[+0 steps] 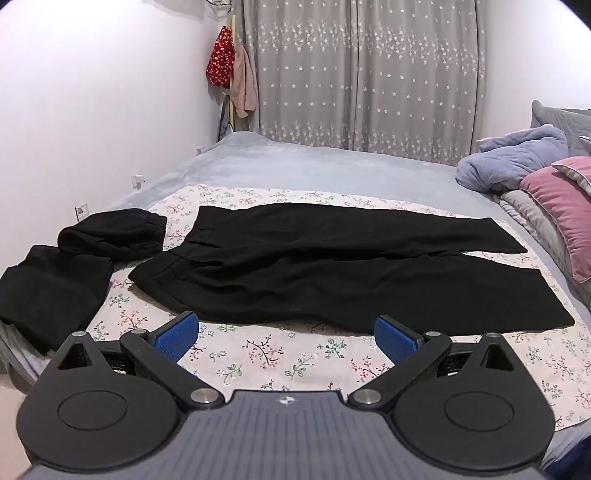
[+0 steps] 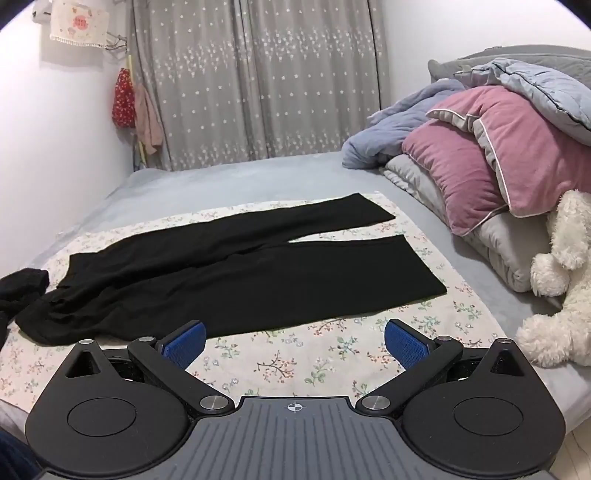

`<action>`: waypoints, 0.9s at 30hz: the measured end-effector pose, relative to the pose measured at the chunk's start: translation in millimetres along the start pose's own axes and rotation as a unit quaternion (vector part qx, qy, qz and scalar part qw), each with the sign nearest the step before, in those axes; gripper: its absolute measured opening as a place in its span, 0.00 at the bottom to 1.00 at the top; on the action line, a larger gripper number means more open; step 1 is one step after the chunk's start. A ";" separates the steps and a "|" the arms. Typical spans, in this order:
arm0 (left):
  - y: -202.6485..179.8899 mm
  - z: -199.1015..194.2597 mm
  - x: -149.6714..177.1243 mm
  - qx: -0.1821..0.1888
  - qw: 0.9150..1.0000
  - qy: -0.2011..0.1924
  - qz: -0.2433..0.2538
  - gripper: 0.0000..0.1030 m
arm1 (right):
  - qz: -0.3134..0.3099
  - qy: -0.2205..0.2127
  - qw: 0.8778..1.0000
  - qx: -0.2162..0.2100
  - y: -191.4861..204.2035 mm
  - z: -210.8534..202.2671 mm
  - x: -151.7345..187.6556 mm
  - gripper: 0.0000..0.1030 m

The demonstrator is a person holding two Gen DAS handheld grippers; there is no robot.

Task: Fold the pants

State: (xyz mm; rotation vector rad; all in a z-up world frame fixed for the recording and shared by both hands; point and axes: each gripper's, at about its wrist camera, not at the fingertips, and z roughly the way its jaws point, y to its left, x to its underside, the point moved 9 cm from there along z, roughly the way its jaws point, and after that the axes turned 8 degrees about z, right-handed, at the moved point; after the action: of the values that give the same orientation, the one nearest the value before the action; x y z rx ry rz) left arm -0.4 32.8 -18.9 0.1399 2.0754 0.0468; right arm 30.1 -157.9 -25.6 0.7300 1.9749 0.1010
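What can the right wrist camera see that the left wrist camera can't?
Only the right wrist view shows the fluffy white toy beside the pillows and the small cloth hanging on the wall. Only the left wrist view shows the flat folded black garment at the bed's left edge. Both show the black pants spread flat on the floral sheet, the pink pillow, the grey curtains, and open blue fingers holding nothing.

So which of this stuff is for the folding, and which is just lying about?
For the job: pants, floral sheet, both grippers, left and right, open.

Lying about: other black clothes, pillows, plush toy, hanging clothes.
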 end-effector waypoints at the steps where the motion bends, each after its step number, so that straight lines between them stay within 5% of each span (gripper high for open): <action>1: -10.6 7.2 -9.1 -0.004 1.000 0.005 0.002 0.98 | -0.001 0.000 1.000 -0.001 -0.3 -2.2 0.2 1.00; 14: -28.4 -3.9 -33.4 -0.016 0.999 0.030 0.019 0.98 | -0.021 0.006 1.000 0.012 1.6 2.5 13.0 1.00; 27: -2.9 3.2 -26.0 -0.031 0.998 0.051 -0.003 0.98 | -0.024 0.006 0.999 0.037 -2.3 12.6 16.4 1.00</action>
State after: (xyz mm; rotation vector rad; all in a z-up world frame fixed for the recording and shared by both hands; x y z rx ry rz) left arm 14.7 26.8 1.9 0.0951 2.1737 0.1159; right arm 34.1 -154.0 -45.6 0.7296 2.0144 0.0032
